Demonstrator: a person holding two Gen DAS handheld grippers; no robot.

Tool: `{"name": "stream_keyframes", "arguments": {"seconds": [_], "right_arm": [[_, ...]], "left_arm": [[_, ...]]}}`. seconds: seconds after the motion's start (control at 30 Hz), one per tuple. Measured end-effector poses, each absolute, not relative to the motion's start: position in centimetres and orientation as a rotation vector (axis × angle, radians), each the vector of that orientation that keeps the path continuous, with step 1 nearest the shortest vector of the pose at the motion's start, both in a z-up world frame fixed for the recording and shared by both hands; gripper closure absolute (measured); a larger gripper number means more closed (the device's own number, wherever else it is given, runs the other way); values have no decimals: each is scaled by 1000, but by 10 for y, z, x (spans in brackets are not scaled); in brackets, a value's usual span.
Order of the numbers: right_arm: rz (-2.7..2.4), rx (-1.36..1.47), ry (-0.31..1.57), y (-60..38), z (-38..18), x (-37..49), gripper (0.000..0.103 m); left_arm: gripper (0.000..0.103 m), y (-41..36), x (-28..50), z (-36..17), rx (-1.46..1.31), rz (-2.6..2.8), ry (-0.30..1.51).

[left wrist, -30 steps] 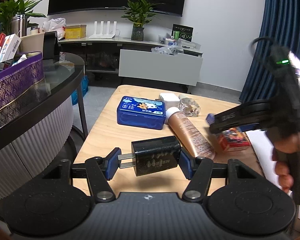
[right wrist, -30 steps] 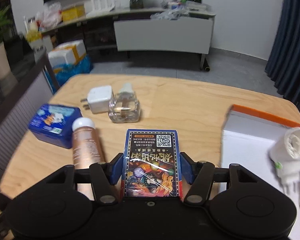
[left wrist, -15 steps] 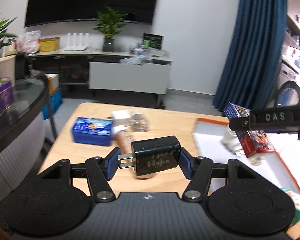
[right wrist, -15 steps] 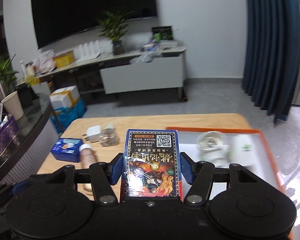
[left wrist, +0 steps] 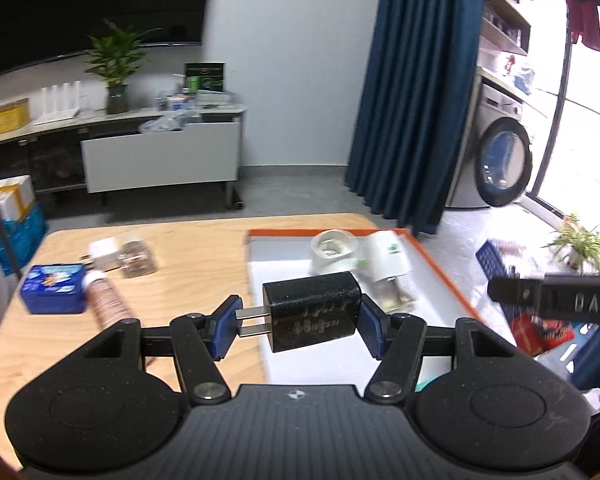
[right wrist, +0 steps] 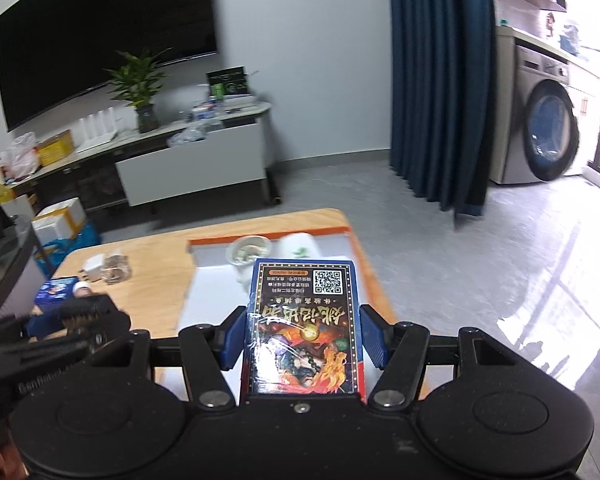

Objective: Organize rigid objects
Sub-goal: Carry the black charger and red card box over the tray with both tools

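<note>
My left gripper (left wrist: pixel 299 328) is shut on a black plug charger (left wrist: pixel 312 310), held above the left part of a white tray with an orange rim (left wrist: pixel 440 270). My right gripper (right wrist: pixel 303 338) is shut on a blue card box (right wrist: pixel 305 320) with a QR code, held above the same tray (right wrist: pixel 204 300). In the left wrist view the right gripper (left wrist: pixel 556 304) and its box (left wrist: pixel 540 330) are at the right, past the tray's right rim. Two white plug-in devices (left wrist: pixel 334 254) (left wrist: pixel 388 256) lie at the tray's far end.
On the wooden table (left wrist: pixel 188 248) left of the tray lie a blue tin (left wrist: pixel 54 288), a brown bottle (left wrist: pixel 108 300), a glass jar (left wrist: pixel 138 260) and a white charger (left wrist: pixel 102 252). A blue curtain (left wrist: pixel 412 100) and a washing machine (left wrist: pixel 500 160) stand beyond.
Both grippers have swung to the right and risen, from over the loose items on the table to over the tray. Each still holds its object.
</note>
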State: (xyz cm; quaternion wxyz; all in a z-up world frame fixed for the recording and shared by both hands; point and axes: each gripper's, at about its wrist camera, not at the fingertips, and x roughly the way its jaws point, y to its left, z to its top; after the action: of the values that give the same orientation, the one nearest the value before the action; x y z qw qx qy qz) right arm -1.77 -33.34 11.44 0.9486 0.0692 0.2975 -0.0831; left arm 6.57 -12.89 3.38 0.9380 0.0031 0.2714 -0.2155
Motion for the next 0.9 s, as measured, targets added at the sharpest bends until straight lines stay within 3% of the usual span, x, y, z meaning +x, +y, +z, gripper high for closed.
{"name": "stream_keyframes", "arguments": {"seconds": [0.9], "right_arm": [[-144, 185, 595, -356, 103, -25, 32]], "left_arm": [[41, -159, 72, 42, 19, -443, 593]]}}
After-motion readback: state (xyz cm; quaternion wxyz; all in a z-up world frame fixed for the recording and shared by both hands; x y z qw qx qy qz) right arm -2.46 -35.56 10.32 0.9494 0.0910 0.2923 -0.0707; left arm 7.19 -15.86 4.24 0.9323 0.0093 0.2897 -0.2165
